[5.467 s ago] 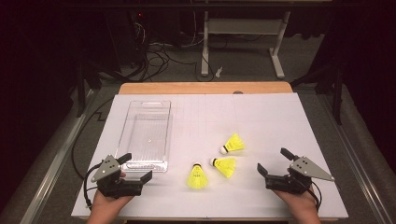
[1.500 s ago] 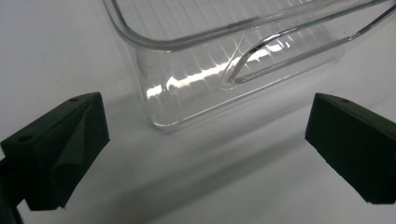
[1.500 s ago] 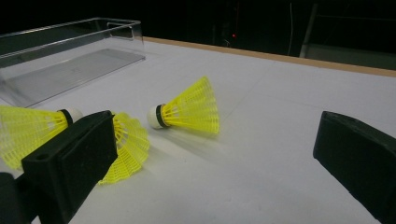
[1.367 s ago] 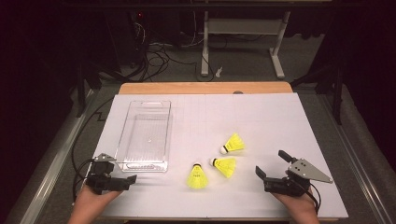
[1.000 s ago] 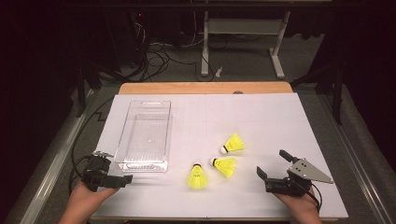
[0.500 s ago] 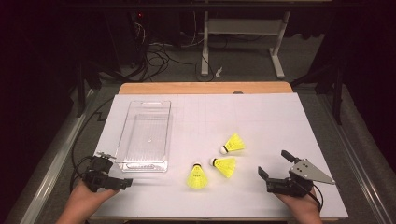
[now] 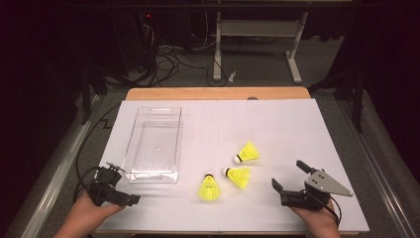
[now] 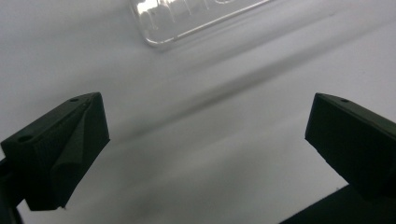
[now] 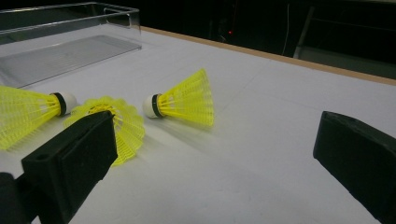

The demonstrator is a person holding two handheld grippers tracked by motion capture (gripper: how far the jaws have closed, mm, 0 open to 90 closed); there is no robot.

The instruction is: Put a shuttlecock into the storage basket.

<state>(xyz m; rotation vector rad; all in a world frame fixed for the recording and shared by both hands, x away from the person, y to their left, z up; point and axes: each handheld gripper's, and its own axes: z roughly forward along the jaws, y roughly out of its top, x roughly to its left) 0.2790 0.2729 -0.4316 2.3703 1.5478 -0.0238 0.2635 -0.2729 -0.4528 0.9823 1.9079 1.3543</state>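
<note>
Shuttlecocks point(image 7: 238, 177) lie just left of the right tool point(image 7: 291, 181) — jaws apart (empty).

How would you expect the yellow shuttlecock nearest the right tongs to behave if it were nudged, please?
The nearest shuttlecock lies on its side, so it would probably roll in an arc around its cork. Its mesh skirt looks light and springy, likely flexing under the right tongs.

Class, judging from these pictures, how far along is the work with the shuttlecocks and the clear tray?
Done: nothing; the clear tray holds nothing. In hand: nothing; left gripper and right gripper are open on the table. Left: all three shuttlecocks still lie on the white sheet, nearest the right gripper.
</note>
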